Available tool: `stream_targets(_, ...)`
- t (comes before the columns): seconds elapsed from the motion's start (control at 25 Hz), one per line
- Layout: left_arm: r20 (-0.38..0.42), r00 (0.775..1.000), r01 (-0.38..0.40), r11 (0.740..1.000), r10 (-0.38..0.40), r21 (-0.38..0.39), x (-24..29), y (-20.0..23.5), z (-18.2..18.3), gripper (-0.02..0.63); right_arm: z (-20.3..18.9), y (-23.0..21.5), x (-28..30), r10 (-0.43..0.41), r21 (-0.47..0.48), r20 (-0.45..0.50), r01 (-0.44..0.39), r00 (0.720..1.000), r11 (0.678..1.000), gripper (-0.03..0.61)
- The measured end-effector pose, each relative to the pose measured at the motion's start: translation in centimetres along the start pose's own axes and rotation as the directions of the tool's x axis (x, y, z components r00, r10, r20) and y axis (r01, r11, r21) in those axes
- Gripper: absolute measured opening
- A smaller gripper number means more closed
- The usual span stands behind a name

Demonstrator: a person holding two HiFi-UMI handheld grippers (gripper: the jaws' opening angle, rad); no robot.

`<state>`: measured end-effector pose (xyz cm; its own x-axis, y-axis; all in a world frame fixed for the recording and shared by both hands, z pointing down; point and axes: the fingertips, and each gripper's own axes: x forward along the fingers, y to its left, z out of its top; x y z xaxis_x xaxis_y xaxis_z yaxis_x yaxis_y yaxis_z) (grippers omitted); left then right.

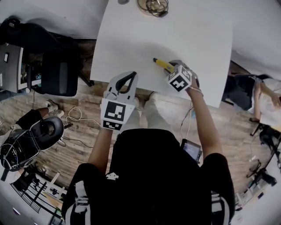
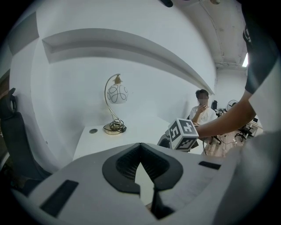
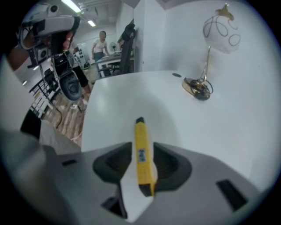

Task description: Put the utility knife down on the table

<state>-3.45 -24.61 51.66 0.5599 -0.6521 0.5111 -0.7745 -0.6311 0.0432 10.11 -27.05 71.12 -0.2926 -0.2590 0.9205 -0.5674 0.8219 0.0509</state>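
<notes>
The yellow utility knife [image 1: 161, 63] lies on the white table [image 1: 175, 30] near its front edge, black tip pointing away from me. My right gripper [image 1: 170, 68] points steeply down over its rear end. In the right gripper view the knife [image 3: 141, 134] sits between the jaws of the right gripper [image 3: 142, 148]: a white gap shows at the left pad, the right pad is close beside it, and the pads do not press it. My left gripper [image 1: 131, 74] hovers at the table's front edge, left of the knife, with its tips together and nothing between them [image 2: 140, 147].
A gold lamp with a white globe [image 2: 117, 93] stands at the table's far edge, its base [image 1: 153, 6] wrapped in cord. A black office chair [image 1: 57, 70] is left of the table. A seated person [image 2: 202, 110] is beyond the table's right side.
</notes>
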Motion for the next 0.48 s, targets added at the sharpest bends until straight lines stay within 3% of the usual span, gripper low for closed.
stream_targets(0.24,0.030,1.000,0.008,0.999,-0.009,0.032,-0.7,0.0,1.6,0.019,1.4,-0.4,-3.4,-0.060,0.055,0.072,0.056,0.996,0.997,0.123)
stream_targets(0.48,0.066,0.997,0.027,0.998,-0.031,0.064,-1.3,-0.6,3.1,0.020,2.9,-0.4,-7.6,-0.149,0.146,0.176,0.123,0.973,0.982,0.077)
